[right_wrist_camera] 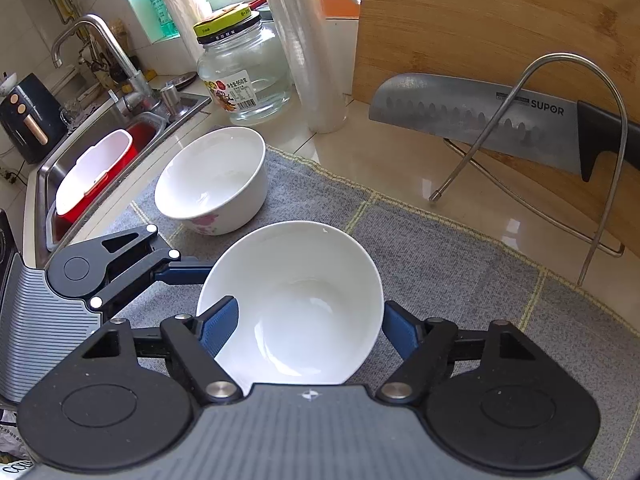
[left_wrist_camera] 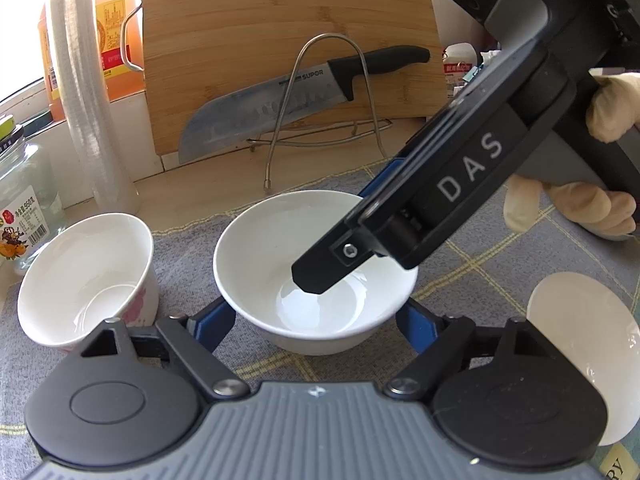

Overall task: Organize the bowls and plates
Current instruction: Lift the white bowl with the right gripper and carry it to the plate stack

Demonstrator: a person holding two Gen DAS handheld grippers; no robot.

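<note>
Grasp stage: I had the right gripper point(right_wrist_camera: 310, 314) clamped on the plain bowl point(right_wrist_camera: 304, 276), the left gripper point(left_wrist_camera: 314, 318) spread astride it; next step needed a level lift.

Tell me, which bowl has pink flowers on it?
The bowl nearer the sink, with pink flowers low on its outside. The other bowl, between the tool's blue fingers, is plain white.

Two white bowls point(right_wrist_camera: 296, 304) upright on mat
</note>
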